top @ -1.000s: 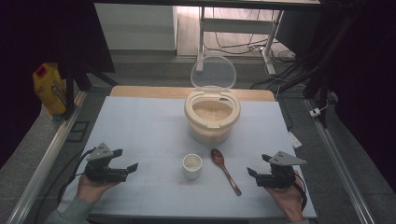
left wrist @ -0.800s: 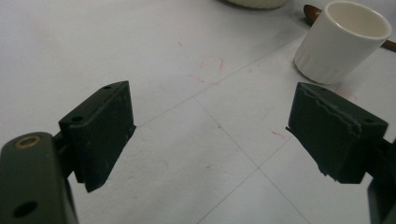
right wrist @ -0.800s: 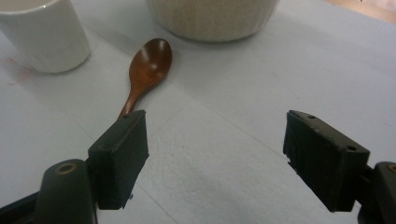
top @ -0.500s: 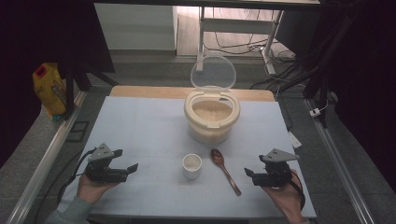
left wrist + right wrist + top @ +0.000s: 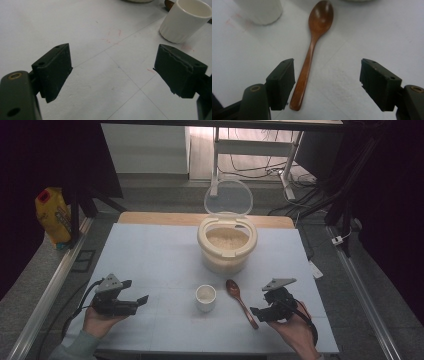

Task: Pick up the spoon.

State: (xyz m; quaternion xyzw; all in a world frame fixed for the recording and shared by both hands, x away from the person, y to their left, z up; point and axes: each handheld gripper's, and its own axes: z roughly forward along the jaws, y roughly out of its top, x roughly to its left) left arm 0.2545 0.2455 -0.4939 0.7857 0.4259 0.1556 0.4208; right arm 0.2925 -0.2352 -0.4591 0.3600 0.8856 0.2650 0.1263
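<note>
Now | right claw: wide apart, empty, spoon handle just inside one jaw | left claw: wide apart, empty, near cup

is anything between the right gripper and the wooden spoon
Nothing visible. The right gripper has its jaws open just above the table, and the wooden spoon lies flat with its handle end beside the gripper's left-hand jaw. The white cup stands off to the side.
</note>
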